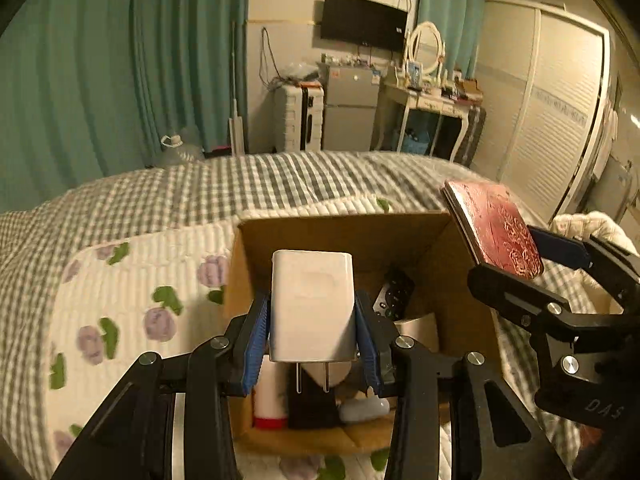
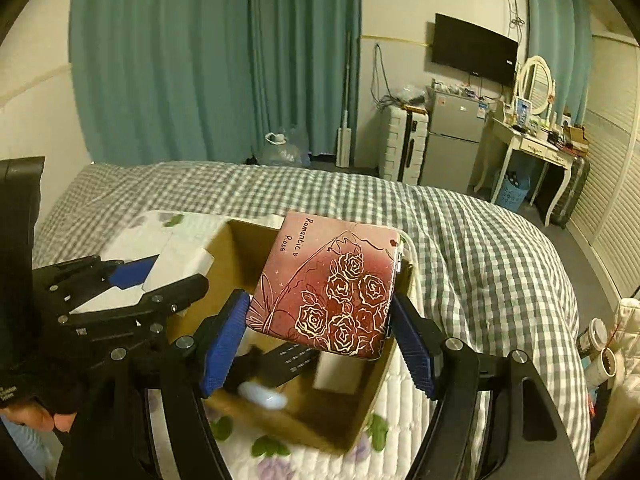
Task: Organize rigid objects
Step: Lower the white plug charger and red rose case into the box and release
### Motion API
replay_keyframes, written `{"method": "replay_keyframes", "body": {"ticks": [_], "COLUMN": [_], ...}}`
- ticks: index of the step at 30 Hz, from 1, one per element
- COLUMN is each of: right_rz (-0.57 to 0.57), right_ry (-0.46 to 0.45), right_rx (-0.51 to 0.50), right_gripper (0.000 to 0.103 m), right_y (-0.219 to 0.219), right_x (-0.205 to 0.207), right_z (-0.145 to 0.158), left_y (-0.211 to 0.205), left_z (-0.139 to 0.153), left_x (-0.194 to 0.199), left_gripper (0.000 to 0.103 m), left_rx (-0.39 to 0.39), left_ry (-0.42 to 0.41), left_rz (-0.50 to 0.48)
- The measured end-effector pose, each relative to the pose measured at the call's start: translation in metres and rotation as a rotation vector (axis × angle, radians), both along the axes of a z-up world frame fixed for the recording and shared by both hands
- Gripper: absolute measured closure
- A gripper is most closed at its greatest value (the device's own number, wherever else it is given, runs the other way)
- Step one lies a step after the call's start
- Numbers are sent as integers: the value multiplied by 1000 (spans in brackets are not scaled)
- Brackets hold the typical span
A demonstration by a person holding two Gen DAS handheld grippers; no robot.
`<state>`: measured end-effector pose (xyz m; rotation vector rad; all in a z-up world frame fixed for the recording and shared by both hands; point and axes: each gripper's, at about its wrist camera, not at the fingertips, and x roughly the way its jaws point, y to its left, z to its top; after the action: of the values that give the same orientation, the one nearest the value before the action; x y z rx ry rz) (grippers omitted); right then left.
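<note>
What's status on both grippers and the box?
Left gripper shut on white charger. Right gripper shut on rose case. Both above cardboard box; nothing blocking.

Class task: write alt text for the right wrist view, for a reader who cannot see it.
The right gripper holds a red rose-patterned case over an open cardboard box on a bed. At left, the left gripper holds a white charger.

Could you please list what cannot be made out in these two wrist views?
- Cardboard box contents, left wrist view: the white charger in the left gripper covers the middle; only a remote is identifiable.
- Same contents, right wrist view: motion-blurred, partly behind the rose-patterned case held by the right gripper.
- Dressing table clutter: too small in both views.
</note>
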<state>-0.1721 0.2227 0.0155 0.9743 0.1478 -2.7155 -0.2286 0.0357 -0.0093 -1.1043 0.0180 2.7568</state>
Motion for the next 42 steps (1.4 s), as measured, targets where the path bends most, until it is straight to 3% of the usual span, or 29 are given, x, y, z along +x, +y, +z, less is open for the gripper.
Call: {"method": "replay_keyframes", "body": {"ticks": [7,14,16,20,27,38,42], "right_rz": [5,19,18,13,12,37,22], "right_ry": [-39,-39,-42,-27,-7,-62,-54], "right_rx": [-1,13,5,-1,-2,6,32], "right_gripper": [32,32,32,32,32,31,31], "right_y": [11,17,20,24,21,-6,-10], "right_x": [-31,-37,-38,-37,-40,-61,-57], "right_z": [-38,-52,-53,-47,-40,-73,-71], "left_y": [13,17,16,12,-4,-26,-27], "left_z": [-40,-54,-52,-39,-10,-12,-6], "left_x": [-21,-26,-27,-19,-8,1,6], "left_gripper": [62,60,60,43,43,43,43], "left_rx": [-6,-15,-15,-29,-35,-28,-17], "left_ry": [-46,-56,-62,-17,40,46,37], "left_rz": [-8,2,0,11,39,77,105]}}
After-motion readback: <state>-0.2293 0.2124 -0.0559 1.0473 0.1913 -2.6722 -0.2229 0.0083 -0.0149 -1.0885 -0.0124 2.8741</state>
